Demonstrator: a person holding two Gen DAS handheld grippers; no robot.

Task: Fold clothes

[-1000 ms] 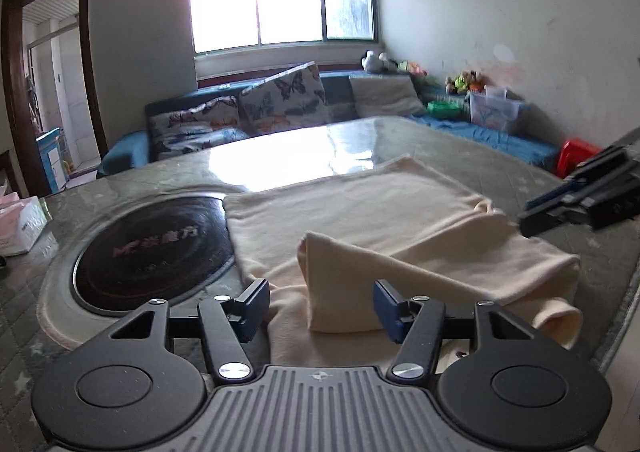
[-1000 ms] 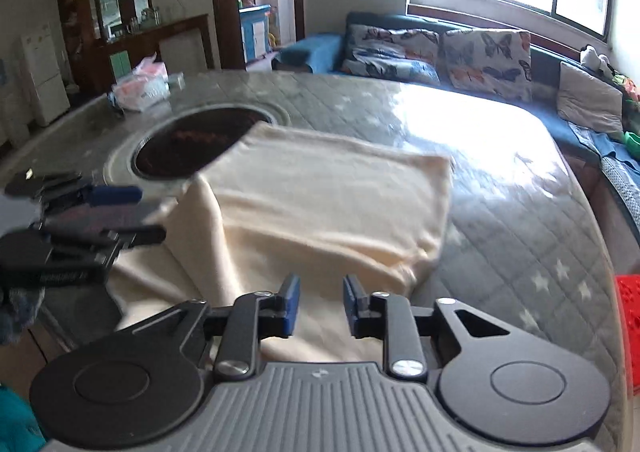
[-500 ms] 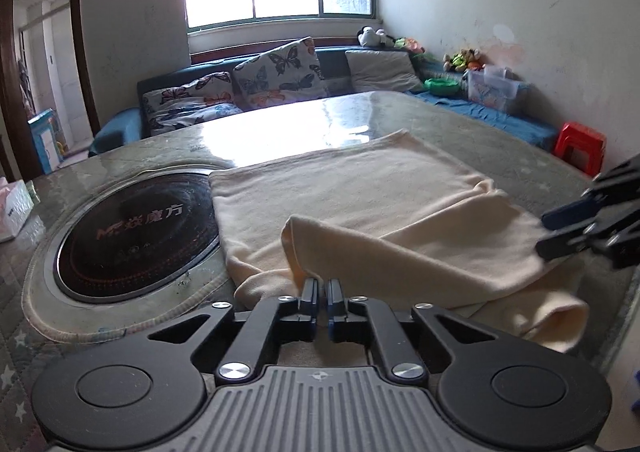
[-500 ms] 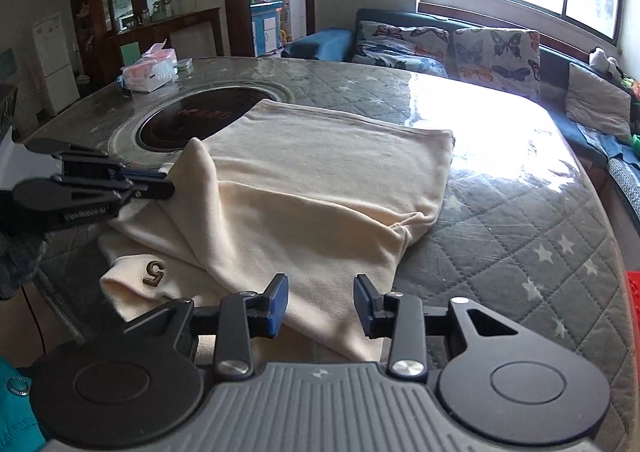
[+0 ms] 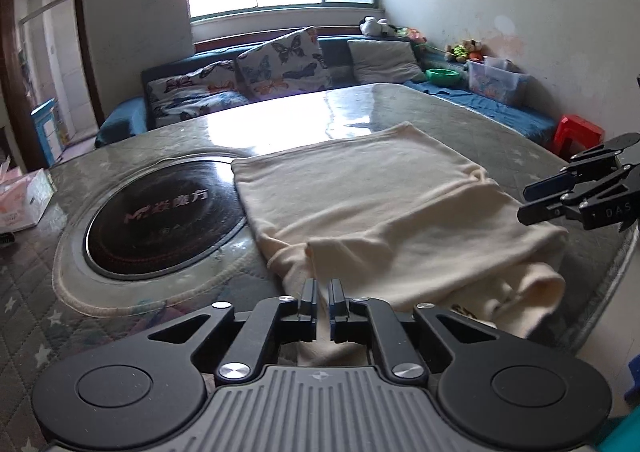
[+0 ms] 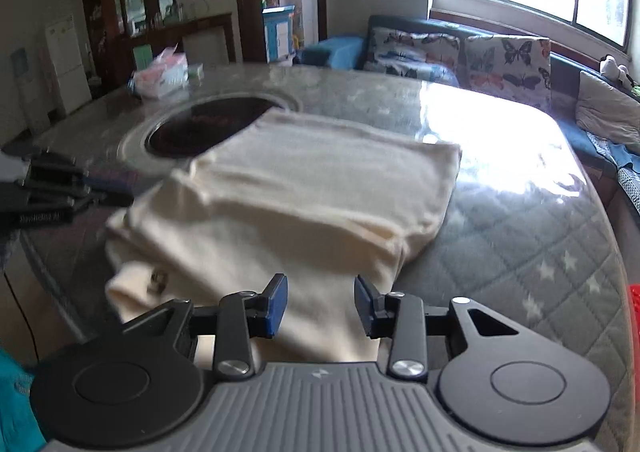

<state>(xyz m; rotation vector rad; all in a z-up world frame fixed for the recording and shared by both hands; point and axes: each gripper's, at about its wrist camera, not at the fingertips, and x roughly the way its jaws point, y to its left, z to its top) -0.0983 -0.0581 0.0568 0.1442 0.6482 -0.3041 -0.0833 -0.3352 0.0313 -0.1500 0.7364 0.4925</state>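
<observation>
Now my left gripper [image 5: 323, 298] seems pinched on the cream garment [image 5: 360, 204] just ahead; my right gripper [image 6: 321, 306] hangs spread over its near edge.

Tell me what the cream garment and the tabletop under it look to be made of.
Cream garment: soft, matte knit or fleece-like fabric, judging by its fuzzy surface and rounded folds. Tabletop: probably glass or clear plastic over a grey quilted star-print cloth, since it reflects the window glossily.
</observation>
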